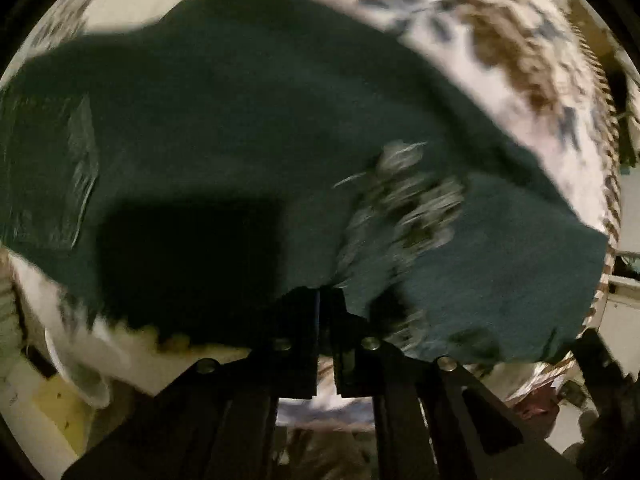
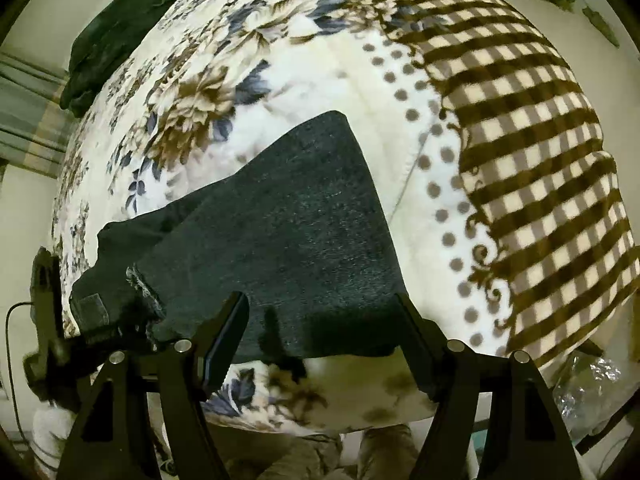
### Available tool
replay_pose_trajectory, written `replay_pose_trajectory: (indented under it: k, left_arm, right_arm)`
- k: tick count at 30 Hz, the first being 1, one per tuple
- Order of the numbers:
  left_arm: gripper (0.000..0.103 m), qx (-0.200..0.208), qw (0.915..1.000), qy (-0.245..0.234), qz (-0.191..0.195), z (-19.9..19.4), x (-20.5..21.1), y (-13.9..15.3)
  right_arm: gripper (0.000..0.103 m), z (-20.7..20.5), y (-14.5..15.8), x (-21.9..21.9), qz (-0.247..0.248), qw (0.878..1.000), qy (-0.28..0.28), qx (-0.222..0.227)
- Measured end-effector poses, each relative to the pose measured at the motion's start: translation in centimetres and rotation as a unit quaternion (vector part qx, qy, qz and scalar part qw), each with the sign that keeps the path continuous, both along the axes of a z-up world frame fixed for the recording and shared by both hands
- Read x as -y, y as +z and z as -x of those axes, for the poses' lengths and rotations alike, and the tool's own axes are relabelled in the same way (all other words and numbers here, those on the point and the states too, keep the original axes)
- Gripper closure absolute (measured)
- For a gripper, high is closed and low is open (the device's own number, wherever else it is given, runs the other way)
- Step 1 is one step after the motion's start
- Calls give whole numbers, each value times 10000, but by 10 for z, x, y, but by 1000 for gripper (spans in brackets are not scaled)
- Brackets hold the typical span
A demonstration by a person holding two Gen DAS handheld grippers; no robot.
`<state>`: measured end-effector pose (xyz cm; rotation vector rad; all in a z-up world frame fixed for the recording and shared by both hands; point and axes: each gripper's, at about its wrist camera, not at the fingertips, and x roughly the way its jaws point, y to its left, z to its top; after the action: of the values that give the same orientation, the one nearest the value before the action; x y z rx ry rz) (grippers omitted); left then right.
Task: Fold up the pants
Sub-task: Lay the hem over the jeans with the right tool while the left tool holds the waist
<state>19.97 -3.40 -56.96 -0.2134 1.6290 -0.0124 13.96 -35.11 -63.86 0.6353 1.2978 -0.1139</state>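
Dark denim pants point(image 2: 280, 240) lie on a bed, on top of a floral blanket point(image 2: 208, 92), folded so one broad panel sits over a lower layer; a frayed hem edge shows at the left of the upper layer, and a small belt-loop-like tab sits further left on the lower one. In the left wrist view the pants point(image 1: 240, 120) fill most of the frame, motion-blurred, with a stitched pocket outline at the far left and a worn, pale patch right of centre. Left gripper point(image 1: 322, 300): jaws pressed together at the near edge of the fabric; the pants edge meets the fingertips there, and the cloth appears pinched between them, though blur and shadow make the contact hard to confirm. Right gripper point(image 2: 322, 320): jaws spread wide, fingers standing at either side of the near edge of the top panel, nothing between them. To the right of the pants a brown-and-cream checked blanket point(image 2: 520, 140) overlaps the floral one, with a dotted border between the two patterns. A second dark garment point(image 2: 116, 28) lies at the far left corner of the bed, well apart from the pants.
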Motion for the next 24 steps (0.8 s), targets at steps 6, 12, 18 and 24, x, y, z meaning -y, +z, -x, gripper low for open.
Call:
replay_pose_trajectory:
  k: [6, 12, 18, 24]
  left_arm:
    - [66, -623, 9662, 1682, 1854, 2, -32, 3]
    - [62, -648, 9578, 1801, 2143, -15, -11, -6]
    - [103, -126, 9828, 1024, 1533, -17, -7, 13]
    - [103, 81, 9862, 1180, 1154, 0, -45, 27]
  right_arm:
    - [28, -4, 1, -3, -40, 10000, 21, -45]
    - [28, -8, -1, 0, -64, 9999, -61, -111]
    - [28, -11, -2, -4, 106, 9998, -4, -153]
    - [28, -12, 0, -6, 117, 9998, -69, -133]
